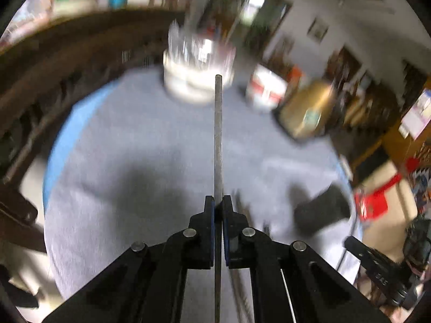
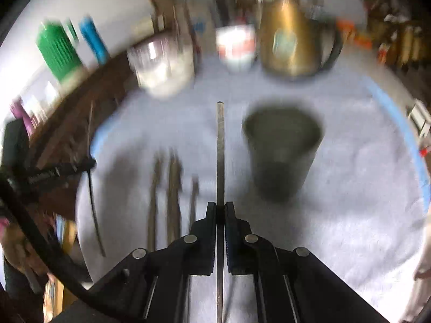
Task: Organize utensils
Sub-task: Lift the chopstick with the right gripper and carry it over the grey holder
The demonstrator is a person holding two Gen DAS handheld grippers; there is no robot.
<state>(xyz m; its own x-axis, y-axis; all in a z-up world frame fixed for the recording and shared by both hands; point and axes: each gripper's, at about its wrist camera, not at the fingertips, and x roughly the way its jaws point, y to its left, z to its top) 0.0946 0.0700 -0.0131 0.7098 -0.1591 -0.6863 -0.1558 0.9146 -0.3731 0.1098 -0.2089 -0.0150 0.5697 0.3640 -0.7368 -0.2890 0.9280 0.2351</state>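
left gripper (image 1: 218, 200) – clamped on utensil handle (image 1: 218, 140), right gripper (image 2: 220, 206) – likewise

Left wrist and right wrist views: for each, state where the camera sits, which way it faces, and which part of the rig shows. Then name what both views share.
Left wrist: sits behind the left gripper, facing forward across the grey cloth; its black fingers clamp a thin utensil.
Right wrist: sits behind the right gripper, facing the dark cup; its fingers clamp another thin utensil.
Shared: cloth, dark cup, gold kettle.

The right black two-finger gripper (image 2: 220, 207) is clamping a thin grey metal rod (image 2: 220, 150). A dark cylindrical cup (image 2: 282, 153) is standing just right of it on the grey cloth (image 2: 350, 202).
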